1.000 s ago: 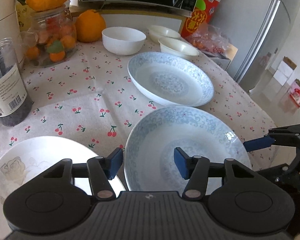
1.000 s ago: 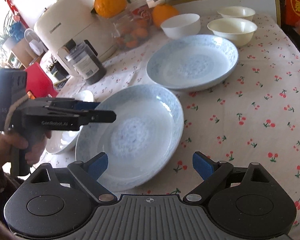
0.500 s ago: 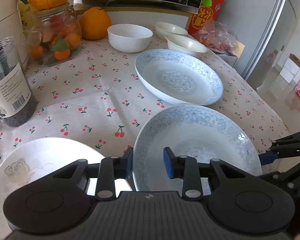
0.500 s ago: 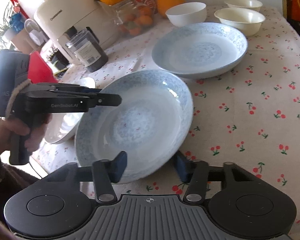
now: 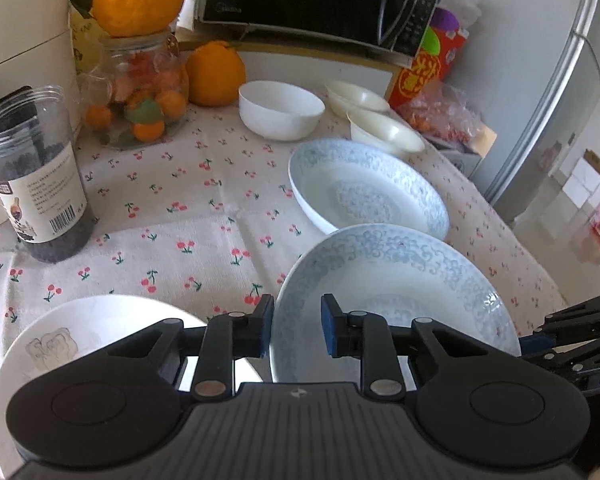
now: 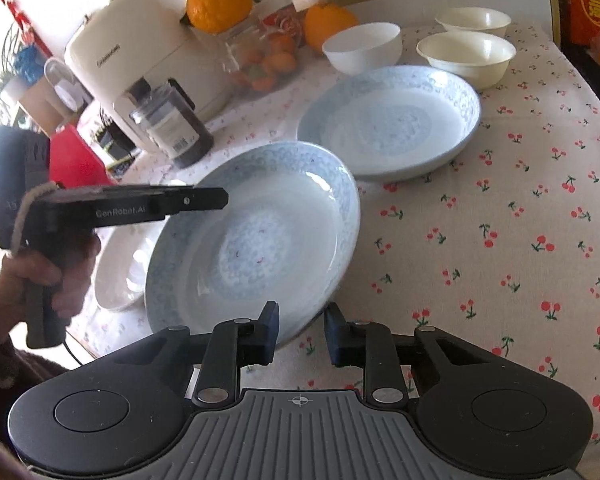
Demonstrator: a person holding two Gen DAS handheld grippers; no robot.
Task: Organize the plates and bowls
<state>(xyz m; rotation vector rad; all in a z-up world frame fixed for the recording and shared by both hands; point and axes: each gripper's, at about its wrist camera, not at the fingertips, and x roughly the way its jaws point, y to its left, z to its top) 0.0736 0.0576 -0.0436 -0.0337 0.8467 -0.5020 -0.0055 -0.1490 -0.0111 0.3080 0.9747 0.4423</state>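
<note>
2 grippers, left (image 5: pixel 296 330) & right (image 6: pixel 300 334), each clamped on near plate (image 6: pixel 256 240) rim, frame center; plate tilted above tablecloth (image 6: pixel 500 240).

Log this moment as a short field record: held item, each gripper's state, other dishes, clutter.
held item: near blue-patterned plate, tilted, lifted off the cloth
left gripper: shut on the plate's near rim
right gripper: shut on the plate's opposite rim
other plates: second blue-patterned plate flat behind; white plate at near left
bowls: white bowl; two cream bowls at the back
clutter: dark jar, fruit jar
</note>
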